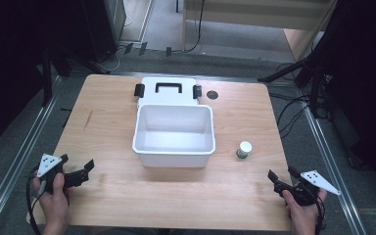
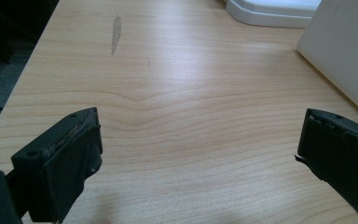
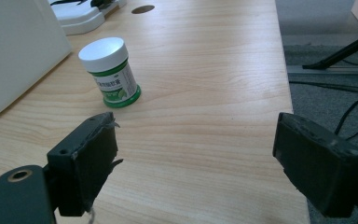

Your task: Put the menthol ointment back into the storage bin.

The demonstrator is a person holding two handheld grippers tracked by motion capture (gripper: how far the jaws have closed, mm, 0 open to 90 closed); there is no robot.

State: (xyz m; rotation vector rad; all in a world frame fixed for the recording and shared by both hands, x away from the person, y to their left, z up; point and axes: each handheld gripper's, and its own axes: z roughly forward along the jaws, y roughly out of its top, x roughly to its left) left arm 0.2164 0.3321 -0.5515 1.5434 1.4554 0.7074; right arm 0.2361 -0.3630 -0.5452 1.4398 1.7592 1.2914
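- A white open box (image 1: pixel 174 128) sits near the middle of a light wooden table (image 1: pixel 112 196); it serves as the landmark here.
- Its white lid (image 1: pixel 168 89), with a black handle and two black clasps, lies flat just behind the box, touching its far edge.
- A small jar (image 1: pixel 244 150) with a white cap and a green-and-white label stands upright on the table just to the right of the box, near its front right corner and apart from it.
- In the right gripper view the jar (image 3: pixel 111 72) stands ahead and to the left of the black jaws, close to the box wall (image 3: pixel 14 51) but not touching it.
- The right hand-held gripper (image 1: pixel 280 177) is held by a hand to the front right of the box, nearer the person than the jar. Its jaws stand wide apart with nothing between them.
- The left hand-held gripper (image 1: pixel 81 167) is held by a hand to the front left of the box, well apart from it. Its jaws also stand wide apart over bare wood.
- A small dark round hole (image 1: pixel 212 94) in the tabletop lies just right of the lid, behind the box.
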